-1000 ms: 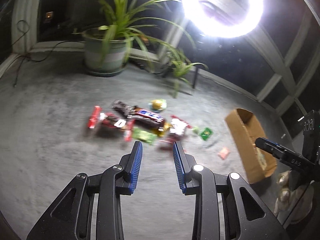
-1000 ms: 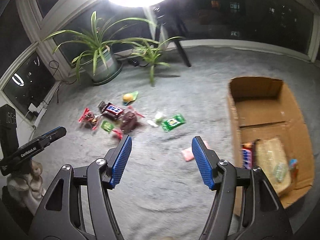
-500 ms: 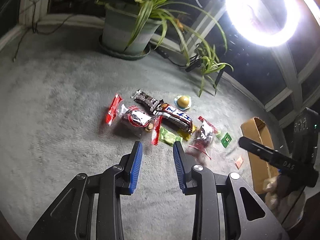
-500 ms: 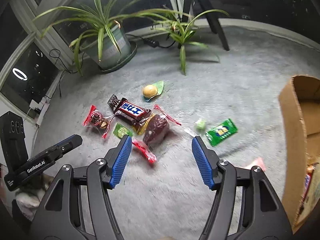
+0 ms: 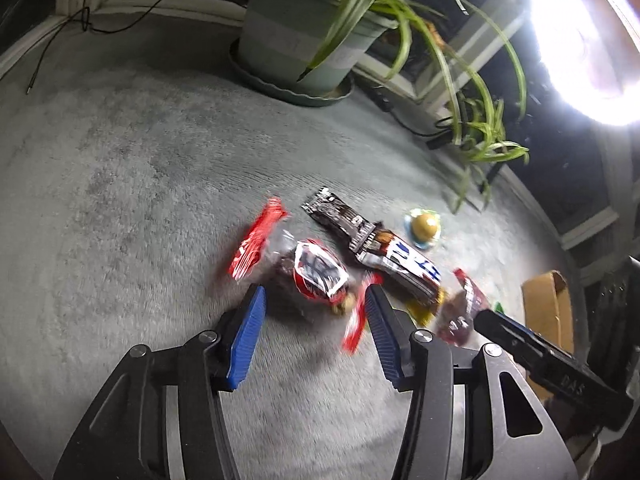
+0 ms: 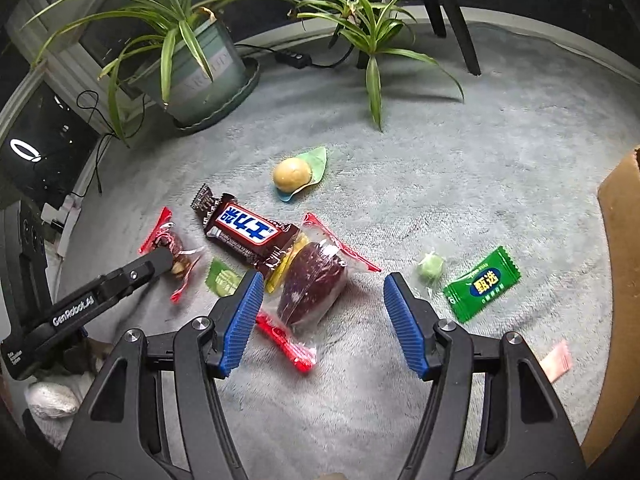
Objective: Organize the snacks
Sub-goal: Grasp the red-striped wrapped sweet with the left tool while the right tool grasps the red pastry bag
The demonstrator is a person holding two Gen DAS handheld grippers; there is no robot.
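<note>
Right wrist view: chocolate bar [image 6: 251, 232] lying on the grey carpet [image 6: 500, 168], long axis slanting from upper left to lower right, its lower end touching a dark red snack pack [image 6: 312, 286] with crimped red ends running upper right to lower left. Right gripper [image 6: 323, 322] spread wide, holding nothing, left pad beside the red pack, pack lying between the fingers toward the left one. Green candy [image 6: 482, 284] and small round green sweet [image 6: 430, 268] just right of the right finger; yellow ball sweet [image 6: 292, 174] farther off; cardboard box [image 6: 620, 264] at the right edge. Left wrist view: left gripper [image 5: 312, 334] likewise open and empty, red-and-white wrapped snack [image 5: 318, 278] between and just ahead of its tips, blurred.
</note>
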